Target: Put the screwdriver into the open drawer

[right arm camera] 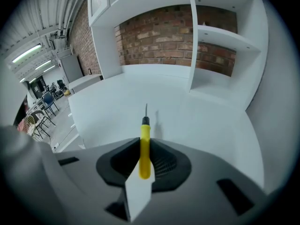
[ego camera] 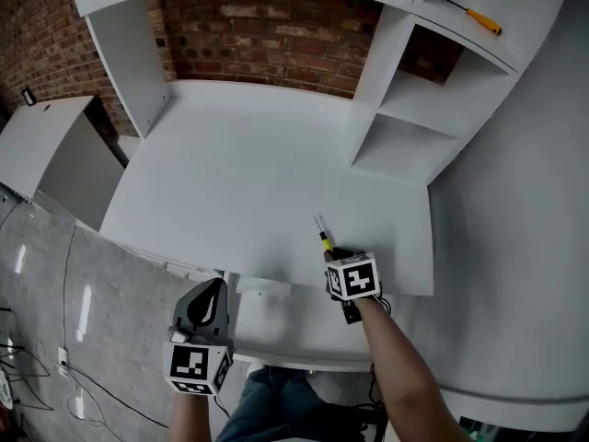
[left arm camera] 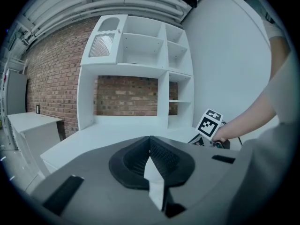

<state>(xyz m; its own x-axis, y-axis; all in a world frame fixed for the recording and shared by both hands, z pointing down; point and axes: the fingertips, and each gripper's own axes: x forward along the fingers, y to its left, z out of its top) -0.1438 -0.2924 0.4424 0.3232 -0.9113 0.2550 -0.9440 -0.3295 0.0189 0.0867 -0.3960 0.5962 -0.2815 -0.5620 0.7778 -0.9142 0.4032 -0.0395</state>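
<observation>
A screwdriver [right arm camera: 145, 137] with a yellow handle and a thin dark shaft lies between the pads of my right gripper [right arm camera: 146, 154], which is shut on the handle; the tip points away towards the brick wall. In the head view this gripper [ego camera: 333, 256] sits low over the white desk [ego camera: 230, 182] near its front edge, and the screwdriver [ego camera: 323, 236] sticks out ahead of it. Under that edge a white drawer [ego camera: 294, 325] stands pulled out. My left gripper [ego camera: 213, 291] hangs at the drawer's left side, shut and empty, its pads [left arm camera: 157, 153] meeting.
White shelving [ego camera: 433, 99] rises at the desk's right and back, against a brick wall [ego camera: 267, 35]. A second yellow-handled screwdriver [ego camera: 474, 14] lies on an upper shelf. A white cabinet [ego camera: 55, 145] stands to the left, and cables [ego camera: 64, 376] trail on the floor.
</observation>
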